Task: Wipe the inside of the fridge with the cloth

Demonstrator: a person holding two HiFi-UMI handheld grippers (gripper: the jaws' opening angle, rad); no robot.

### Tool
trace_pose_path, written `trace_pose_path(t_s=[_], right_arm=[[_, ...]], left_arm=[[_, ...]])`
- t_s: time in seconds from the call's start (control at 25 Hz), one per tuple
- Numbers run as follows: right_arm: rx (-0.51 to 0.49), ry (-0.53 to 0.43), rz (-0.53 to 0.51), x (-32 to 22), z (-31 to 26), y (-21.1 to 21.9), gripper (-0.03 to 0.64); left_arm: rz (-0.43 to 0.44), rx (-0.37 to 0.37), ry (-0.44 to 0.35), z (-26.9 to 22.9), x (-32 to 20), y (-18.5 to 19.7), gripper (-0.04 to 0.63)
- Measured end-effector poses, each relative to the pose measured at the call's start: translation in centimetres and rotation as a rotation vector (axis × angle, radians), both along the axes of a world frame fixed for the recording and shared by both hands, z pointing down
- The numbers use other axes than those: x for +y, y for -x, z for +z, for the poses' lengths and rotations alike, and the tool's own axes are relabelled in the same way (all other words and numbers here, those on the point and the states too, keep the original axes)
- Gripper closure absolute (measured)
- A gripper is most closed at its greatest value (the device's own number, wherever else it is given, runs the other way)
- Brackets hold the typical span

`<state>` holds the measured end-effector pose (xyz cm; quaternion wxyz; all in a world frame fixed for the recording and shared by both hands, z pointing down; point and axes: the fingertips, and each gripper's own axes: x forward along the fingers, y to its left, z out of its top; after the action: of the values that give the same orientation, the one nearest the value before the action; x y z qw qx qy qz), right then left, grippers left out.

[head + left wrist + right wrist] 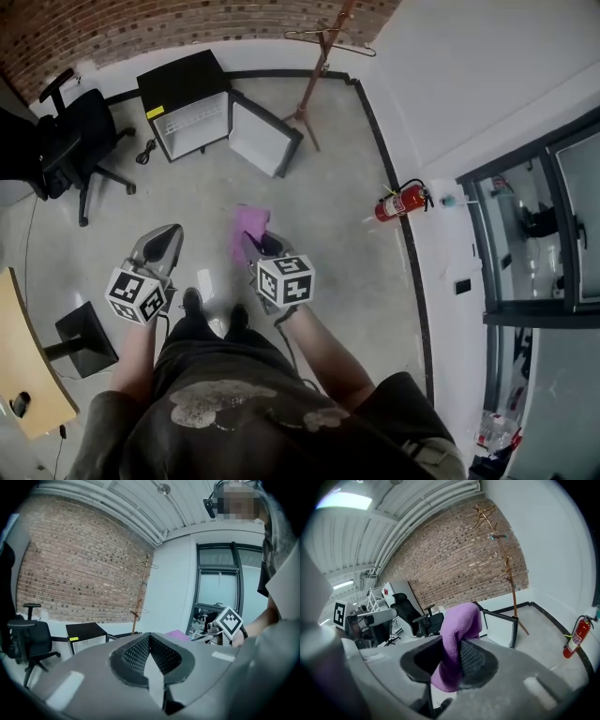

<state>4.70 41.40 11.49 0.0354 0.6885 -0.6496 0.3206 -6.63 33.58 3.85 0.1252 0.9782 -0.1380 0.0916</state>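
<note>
The person is standing well back from the fridge (187, 112), facing it across bare floor. The fridge is sitting against the brick wall with its door (262, 139) swung open on the side nearer the coat stand (314, 75), so the white interior is showing. The right gripper (452, 660) is clamping the purple cloth (459, 625) between its jaws, the cloth bunching up above them and hanging well short of the fridge. The left gripper (150, 660) is pointing toward the fridge with its jaws pressed together on nothing. Judging by this, the cloth is in hand and the door is open, but no wiping is under way. The approach and all the wiping inside are left to do.
</note>
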Motion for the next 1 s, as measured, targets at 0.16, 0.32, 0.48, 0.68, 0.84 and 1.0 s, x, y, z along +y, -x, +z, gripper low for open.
trace_pose_path(t_s=[0.16, 0.32, 0.48, 0.68, 0.84, 1.0], right_arm=[[-0.011, -0.036, -0.032, 0.6, -0.6, 1.6, 0.538], [-0.020, -0.054, -0.090, 0.7, -0.6, 4.9, 0.538], [-0.035, -0.058, -0.125, 0.2, -0.6, 8.8, 0.538], [-0.023, -0.066, -0.139, -0.5, -1.3, 14.1, 0.538], [0.000, -0.073, -0.146, -1.1, -2.2, 18.1, 0.538], [0.001, -0.080, -0.117, -0.9, -2.8, 21.1, 0.540]], left_arm=[[-0.010, 0.030, -0.005, -1.1, 0.5, 0.4, 0.578], [-0.004, 0.055, -0.009, -1.9, 0.8, 1.5, 0.577], [-0.009, 0.079, -0.012, -2.5, 1.0, 4.3, 0.578], [-0.040, 0.086, 0.024, -1.8, 1.4, 10.1, 0.577], [-0.052, 0.097, 0.033, -1.7, 1.8, 14.3, 0.578], [-0.048, 0.110, 0.047, -1.5, 2.3, 18.2, 0.578]])
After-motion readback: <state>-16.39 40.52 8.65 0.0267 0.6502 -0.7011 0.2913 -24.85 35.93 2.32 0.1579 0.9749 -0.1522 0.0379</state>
